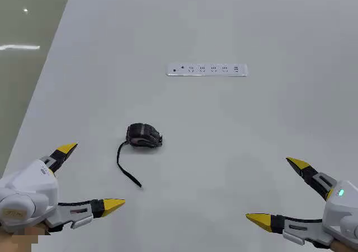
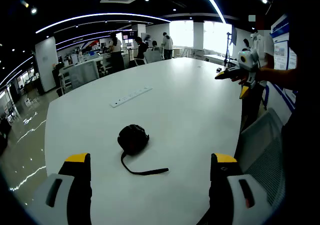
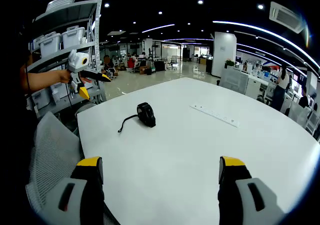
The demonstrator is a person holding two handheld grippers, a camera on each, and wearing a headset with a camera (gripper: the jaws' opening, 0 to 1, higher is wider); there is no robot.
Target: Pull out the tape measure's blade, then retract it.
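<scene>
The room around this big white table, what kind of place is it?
Most likely a large open-plan office or workshop floor. The long white table carries a power strip, people stand among desks behind it, and shelves of storage boxes stand nearby.

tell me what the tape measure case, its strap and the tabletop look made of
Tape measure case: dark, matte, probably plastic with a rubbery grip; too small to be sure.
Strap: thin, black, limp and curved on the surface, so likely woven cord or fabric.
Tabletop: smooth white with a soft sheen, likely laminate or painted board.
</scene>
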